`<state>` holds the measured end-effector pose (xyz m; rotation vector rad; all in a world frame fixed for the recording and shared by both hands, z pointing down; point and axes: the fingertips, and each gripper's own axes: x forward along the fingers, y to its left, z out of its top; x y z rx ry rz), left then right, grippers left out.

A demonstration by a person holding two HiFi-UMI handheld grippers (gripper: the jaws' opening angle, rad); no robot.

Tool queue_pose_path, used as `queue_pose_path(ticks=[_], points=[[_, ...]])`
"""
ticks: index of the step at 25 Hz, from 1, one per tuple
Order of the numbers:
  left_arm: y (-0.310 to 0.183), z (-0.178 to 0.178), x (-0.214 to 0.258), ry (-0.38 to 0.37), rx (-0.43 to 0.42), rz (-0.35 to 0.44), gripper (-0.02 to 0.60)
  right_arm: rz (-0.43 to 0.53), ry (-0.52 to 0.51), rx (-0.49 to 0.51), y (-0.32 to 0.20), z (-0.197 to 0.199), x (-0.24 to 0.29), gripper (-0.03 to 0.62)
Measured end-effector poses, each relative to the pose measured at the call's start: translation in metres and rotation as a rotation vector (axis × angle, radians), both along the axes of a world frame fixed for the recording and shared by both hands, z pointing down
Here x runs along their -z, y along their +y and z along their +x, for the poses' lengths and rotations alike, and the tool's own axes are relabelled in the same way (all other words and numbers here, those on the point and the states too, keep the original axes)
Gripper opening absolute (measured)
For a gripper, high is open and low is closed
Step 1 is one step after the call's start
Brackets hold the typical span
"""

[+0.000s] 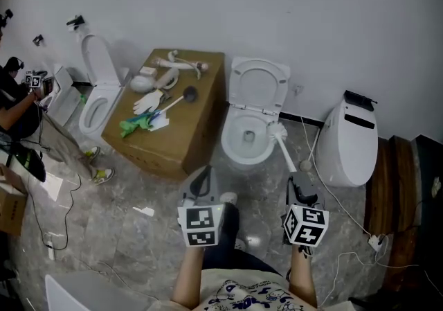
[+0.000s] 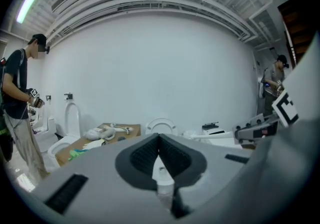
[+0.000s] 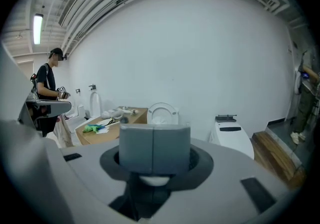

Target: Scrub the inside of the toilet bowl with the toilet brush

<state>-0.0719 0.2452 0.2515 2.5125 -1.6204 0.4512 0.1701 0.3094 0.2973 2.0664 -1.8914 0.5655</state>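
Grey stone floor [image 1: 131,233] spreads under the person, whose right gripper [image 1: 299,181] is held low and forward, jaws pinched on the white handle of the toilet brush [image 1: 284,149], its bristle head at the right rim of the open toilet bowl [image 1: 232,147]. Beside it the left gripper [image 1: 201,176] points toward the bowl's front edge, jaws pressed together on nothing. A cardboard box [image 1: 176,133] crowds the bowl's left side, a second white toilet [image 1: 349,143] stands near on the right, and cables [image 1: 332,195] trail across the floor between.
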Motion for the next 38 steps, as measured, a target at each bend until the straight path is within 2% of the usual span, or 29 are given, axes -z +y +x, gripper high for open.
queue_pose_path(ticks=[13, 28, 38], points=[[-0.13, 0.017, -0.002, 0.013, -0.022, 0.004, 0.002, -0.012, 0.01, 0.005, -0.122, 0.01, -0.005, 0.166], [-0.302, 0.04, -0.008, 0.005, -0.104, -0.028, 0.002, -0.079, -0.001, -0.005, -0.276, 0.02, -0.018, 0.166], [-0.366, 0.042, -0.039, -0.013, -0.127, -0.095, 0.002, -0.168, -0.01, -0.006, -0.334, 0.02, -0.048, 0.166]])
